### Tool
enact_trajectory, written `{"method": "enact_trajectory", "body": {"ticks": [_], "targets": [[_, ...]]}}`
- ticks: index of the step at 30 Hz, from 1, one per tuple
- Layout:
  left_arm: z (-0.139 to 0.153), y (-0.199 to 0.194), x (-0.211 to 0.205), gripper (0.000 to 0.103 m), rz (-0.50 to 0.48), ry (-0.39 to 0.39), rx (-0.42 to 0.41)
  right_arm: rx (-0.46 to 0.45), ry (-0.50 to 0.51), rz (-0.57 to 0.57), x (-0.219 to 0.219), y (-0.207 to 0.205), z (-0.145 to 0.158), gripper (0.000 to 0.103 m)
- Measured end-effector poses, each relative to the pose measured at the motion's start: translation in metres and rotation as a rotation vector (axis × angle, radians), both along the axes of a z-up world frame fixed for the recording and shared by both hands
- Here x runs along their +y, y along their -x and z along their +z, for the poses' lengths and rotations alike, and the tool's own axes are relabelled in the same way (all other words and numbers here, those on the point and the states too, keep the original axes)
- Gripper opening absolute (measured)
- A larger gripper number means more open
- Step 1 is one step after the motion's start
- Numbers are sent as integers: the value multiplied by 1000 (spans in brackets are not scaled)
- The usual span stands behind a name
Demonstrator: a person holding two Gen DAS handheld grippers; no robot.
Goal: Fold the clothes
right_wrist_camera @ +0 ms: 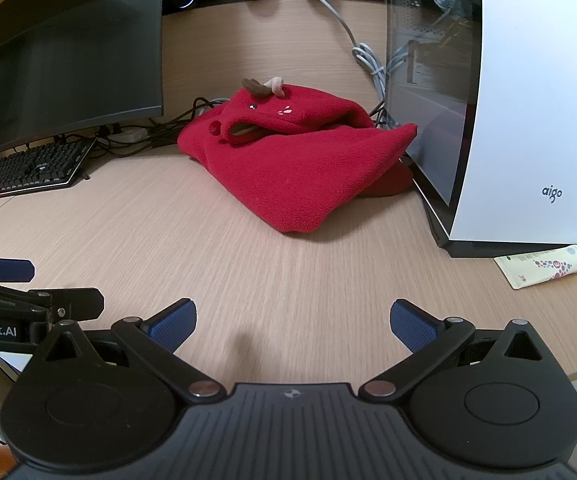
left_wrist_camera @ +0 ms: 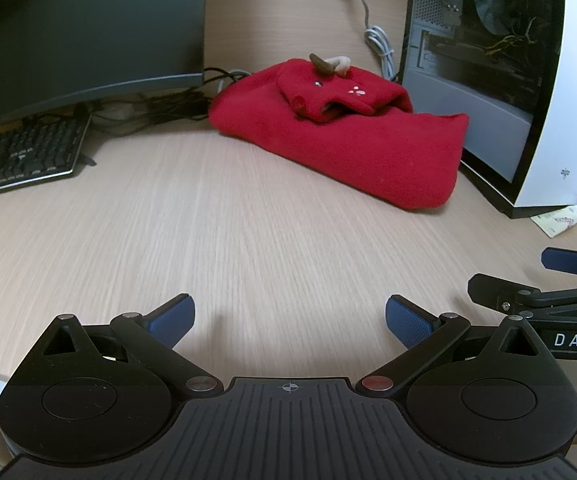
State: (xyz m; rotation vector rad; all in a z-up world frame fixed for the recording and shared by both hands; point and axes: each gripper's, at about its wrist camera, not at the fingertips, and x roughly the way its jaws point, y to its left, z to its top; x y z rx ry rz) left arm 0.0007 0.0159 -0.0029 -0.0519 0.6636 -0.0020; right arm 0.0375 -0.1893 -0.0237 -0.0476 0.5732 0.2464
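A red fleece garment (left_wrist_camera: 352, 136) lies folded into a compact bundle on the wooden desk (left_wrist_camera: 248, 240), its hood with small brown and beige horns on top. The right wrist view shows the same garment (right_wrist_camera: 296, 160) against the computer case. My left gripper (left_wrist_camera: 290, 320) hovers low over the near desk, well short of the garment, open with nothing between its blue pads. My right gripper (right_wrist_camera: 293, 324) is likewise open and empty, beside the left one. Each gripper shows at the edge of the other's view.
A white computer case (right_wrist_camera: 528, 120) with a glass side stands at the right, touching the garment. A dark monitor (left_wrist_camera: 80, 28) and keyboard (left_wrist_camera: 20, 156) stand at the left, with cables (left_wrist_camera: 160, 104) behind. A tube (right_wrist_camera: 548, 266) lies by the case. The desk's front edge is close.
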Motion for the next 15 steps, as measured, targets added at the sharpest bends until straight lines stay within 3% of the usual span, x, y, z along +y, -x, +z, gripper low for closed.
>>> {"method": "enact_trajectory", "body": {"ticks": [15], "targets": [[-1, 4, 0, 103, 2, 3, -1, -4, 0, 5, -1, 2, 2, 103]]}}
